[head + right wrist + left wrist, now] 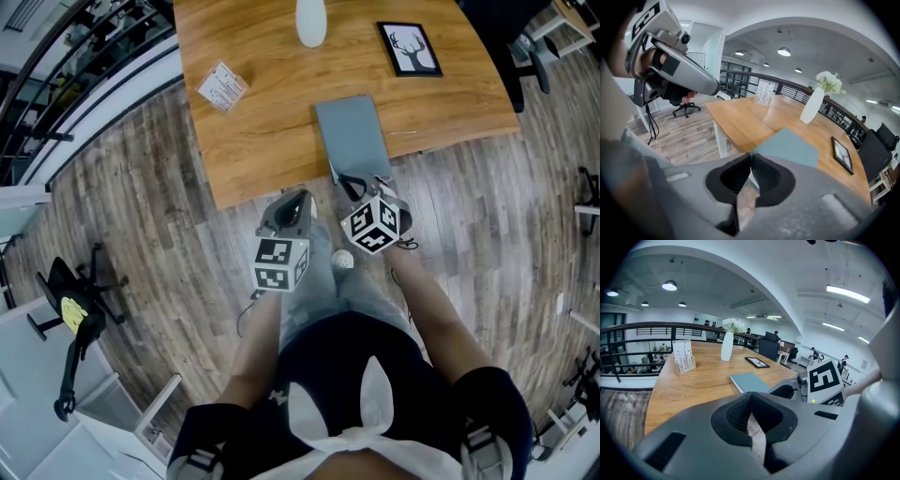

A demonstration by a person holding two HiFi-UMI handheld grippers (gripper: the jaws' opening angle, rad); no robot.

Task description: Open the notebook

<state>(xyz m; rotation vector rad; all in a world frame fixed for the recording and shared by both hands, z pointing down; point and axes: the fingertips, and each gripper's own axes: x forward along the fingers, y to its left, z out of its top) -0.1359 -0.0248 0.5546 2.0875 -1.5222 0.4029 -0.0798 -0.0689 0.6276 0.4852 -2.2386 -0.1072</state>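
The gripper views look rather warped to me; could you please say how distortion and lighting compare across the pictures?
Left gripper view: strong fisheye, railing and ceiling bow, corners black, notebook sharp. Right gripper view: same warp, table edge curves, ceiling lamp blooms slightly. Head view: milder bowing, even, soft light.

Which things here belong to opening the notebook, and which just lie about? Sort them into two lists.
For the job:
notebook
right tongs, shut on its near edge

Lying about:
white vase
picture frame
card stand
left tongs, shut and empty
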